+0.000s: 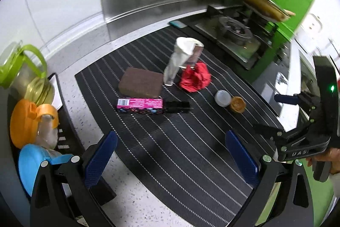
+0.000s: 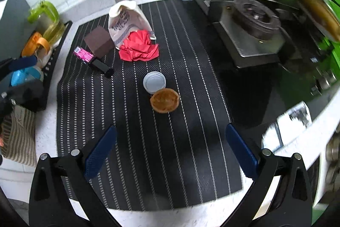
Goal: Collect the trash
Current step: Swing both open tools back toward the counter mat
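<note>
Your striped black mat [image 2: 191, 142] covers the counter beside the stove [image 2: 252, 20]; on it the white paper bag [image 2: 125, 20] stands upright, with the crumpled red paper [image 2: 139, 48] touching its base; nearer you, the grey lid [image 2: 154, 81] touches the brown cup [image 2: 165, 100]; your left gripper [image 1: 171, 154] and right gripper [image 2: 171, 152] both hover with jaws spread wide, holding nothing.

Black white-striped mat [image 2: 191, 142], red crumpled paper [image 2: 139, 47], pink box [image 1: 140, 105], brown sponge [image 1: 141, 82].
</note>
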Demonstrator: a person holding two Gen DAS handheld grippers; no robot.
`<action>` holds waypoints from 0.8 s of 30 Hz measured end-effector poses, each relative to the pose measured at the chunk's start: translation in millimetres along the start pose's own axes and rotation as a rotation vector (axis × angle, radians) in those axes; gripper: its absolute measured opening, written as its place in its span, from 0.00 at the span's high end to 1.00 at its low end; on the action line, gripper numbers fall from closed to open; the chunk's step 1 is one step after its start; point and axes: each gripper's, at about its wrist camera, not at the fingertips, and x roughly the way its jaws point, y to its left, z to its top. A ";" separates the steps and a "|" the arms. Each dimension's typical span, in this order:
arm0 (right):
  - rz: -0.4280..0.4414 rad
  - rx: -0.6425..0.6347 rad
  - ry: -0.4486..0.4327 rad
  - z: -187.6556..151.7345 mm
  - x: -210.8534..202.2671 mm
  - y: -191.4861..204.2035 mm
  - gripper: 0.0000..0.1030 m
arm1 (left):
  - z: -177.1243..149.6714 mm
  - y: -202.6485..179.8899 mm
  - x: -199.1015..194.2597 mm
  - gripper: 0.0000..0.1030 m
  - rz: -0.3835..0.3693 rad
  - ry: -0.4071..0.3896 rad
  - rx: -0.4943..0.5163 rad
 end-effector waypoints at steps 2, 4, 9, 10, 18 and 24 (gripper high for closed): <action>0.016 -0.023 0.015 5.1 11.5 -1.9 0.03 | 2.1 2.1 5.4 0.05 0.009 0.003 -0.025; 0.025 -0.038 0.023 8.7 19.7 -2.8 0.03 | 2.9 2.9 9.9 0.05 0.014 0.008 -0.035; 0.035 -0.077 0.042 16.7 36.6 -0.3 0.19 | 3.6 6.2 23.5 0.05 0.018 0.028 -0.057; 0.035 -0.083 0.048 17.7 39.3 0.4 0.21 | 3.9 6.2 25.3 0.05 0.017 0.031 -0.059; 0.046 -0.098 0.062 22.1 50.0 2.8 0.40 | 7.0 6.7 31.8 0.05 0.011 0.040 -0.059; 0.046 -0.110 0.062 24.3 51.9 5.1 0.64 | 10.1 5.9 32.6 0.05 0.002 0.037 -0.060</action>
